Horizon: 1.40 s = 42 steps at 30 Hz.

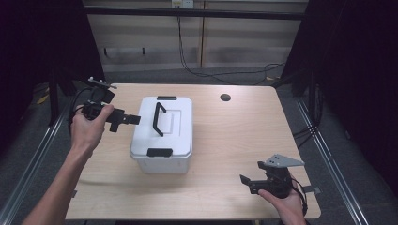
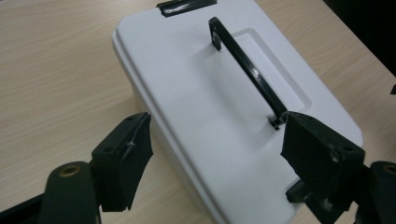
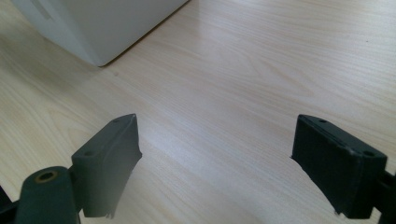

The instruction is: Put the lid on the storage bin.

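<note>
Wooden counter (image 1: 234,136), white lidded box (image 1: 163,133) left of centre with black handle (image 1: 159,118) upright, left gripper (image 1: 132,119) wide open just beside its left edge, right gripper (image 1: 246,183) wide open, near right, empty.

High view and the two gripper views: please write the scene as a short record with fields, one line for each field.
surface: light wooden table with a round dark hole
main object: white plastic box with a black carry handle, lid on
handle: black, raised above the lid
latches: black clips at both short ends
left gripper: open, at the box's left side
right gripper: open, over bare table, apart from the box
</note>
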Each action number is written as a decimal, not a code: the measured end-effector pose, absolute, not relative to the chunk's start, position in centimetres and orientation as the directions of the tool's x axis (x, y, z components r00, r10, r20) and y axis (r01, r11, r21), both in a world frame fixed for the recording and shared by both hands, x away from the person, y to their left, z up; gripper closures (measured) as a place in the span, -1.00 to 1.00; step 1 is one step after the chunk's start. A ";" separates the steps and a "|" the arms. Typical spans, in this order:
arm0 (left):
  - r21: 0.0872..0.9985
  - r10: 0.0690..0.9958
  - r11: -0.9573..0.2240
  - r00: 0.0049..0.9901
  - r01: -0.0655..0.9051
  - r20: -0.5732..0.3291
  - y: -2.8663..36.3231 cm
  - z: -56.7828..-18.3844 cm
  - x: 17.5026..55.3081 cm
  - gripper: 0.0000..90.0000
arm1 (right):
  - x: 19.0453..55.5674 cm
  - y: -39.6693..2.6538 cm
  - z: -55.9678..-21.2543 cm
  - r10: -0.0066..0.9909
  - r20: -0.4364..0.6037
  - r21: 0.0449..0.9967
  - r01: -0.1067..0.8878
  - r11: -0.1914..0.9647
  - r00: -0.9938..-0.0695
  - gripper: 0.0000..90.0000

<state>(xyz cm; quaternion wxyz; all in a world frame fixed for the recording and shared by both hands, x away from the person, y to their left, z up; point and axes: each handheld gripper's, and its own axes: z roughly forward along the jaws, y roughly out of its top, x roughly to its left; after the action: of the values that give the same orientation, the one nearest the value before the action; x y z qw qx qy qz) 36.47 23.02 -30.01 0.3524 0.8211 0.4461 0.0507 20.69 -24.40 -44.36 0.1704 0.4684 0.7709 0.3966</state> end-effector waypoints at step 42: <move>0.707 0.745 -0.288 0.615 0.646 -0.258 31.0 -40.7 27.5 -0.57 | 20.7 -24.4 -44.4 0.863 0.103 0.775 0.584 0.242 -0.494 -0.68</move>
<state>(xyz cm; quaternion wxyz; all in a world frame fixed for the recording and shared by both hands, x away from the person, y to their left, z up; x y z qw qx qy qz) 27.55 31.03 -40.69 0.4089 0.8002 0.4345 0.0607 20.67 -24.42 -44.37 0.1758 0.4711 0.7681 0.3964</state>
